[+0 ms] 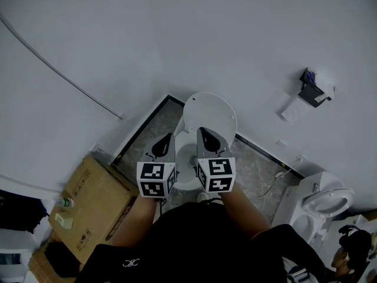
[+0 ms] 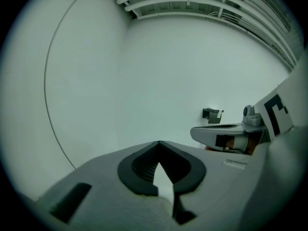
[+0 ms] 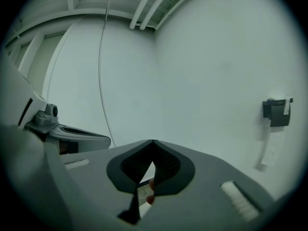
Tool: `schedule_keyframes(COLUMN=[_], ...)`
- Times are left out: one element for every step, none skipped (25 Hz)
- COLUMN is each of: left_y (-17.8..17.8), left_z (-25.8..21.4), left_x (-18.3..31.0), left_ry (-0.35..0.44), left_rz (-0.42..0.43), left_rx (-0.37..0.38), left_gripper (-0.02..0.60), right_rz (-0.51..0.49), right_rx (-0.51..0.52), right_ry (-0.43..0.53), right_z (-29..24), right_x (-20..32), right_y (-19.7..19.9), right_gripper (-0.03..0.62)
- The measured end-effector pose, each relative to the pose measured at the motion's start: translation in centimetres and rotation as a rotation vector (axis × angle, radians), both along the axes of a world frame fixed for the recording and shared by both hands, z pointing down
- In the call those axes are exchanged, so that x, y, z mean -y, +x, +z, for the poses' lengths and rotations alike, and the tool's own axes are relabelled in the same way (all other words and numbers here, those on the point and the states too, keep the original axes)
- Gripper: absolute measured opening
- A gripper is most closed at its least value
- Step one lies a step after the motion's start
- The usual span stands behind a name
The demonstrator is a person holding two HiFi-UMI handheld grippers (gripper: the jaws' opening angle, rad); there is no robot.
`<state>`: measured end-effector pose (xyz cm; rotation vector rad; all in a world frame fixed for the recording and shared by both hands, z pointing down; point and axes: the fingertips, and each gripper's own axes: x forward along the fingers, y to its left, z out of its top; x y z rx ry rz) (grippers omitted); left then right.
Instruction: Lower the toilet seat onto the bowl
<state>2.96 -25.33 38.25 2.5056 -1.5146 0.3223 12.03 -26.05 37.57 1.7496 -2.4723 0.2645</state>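
Note:
In the head view a white toilet stands in the corner, its seat and lid [image 1: 211, 112] raised upright against the wall. Part of the open bowl [image 1: 187, 159] shows between the two grippers. My left gripper [image 1: 169, 137] is held above the bowl's left side, my right gripper [image 1: 201, 131] above its right side, in front of the raised seat. Both point at the wall. The left gripper [image 2: 159, 143] has its jaws closed tip to tip on nothing. The right gripper [image 3: 152, 141] is likewise shut and empty. Neither touches the seat.
A cardboard box [image 1: 97, 199] sits on the floor to the left. A second toilet [image 1: 318, 204] stands at the right. A black paper holder [image 1: 312, 89] hangs on the wall at the right. A thin cable [image 1: 59, 72] runs down the wall. The person's legs fill the bottom.

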Motion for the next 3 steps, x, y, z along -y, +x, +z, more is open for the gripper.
schedule_keyframes(left_y=[0.05, 0.12, 0.18], left_z=[0.05, 0.10, 0.16], left_x=[-0.07, -0.14, -0.21], left_ry=[-0.001, -0.001, -0.002], left_rz=[0.001, 0.002, 0.004], left_rx=[0.001, 0.003, 0.004], left_gripper=[0.008, 0.008, 0.008], right_rz=[-0.001, -0.002, -0.003], right_rx=[-0.001, -0.002, -0.003], right_ry=[-0.001, -0.001, -0.002], right_z=[0.05, 0.10, 0.16], right_x=[-0.08, -0.15, -0.22], right_y=[0.01, 0.03, 0.05], right_gripper=[0.007, 0.007, 0.008])
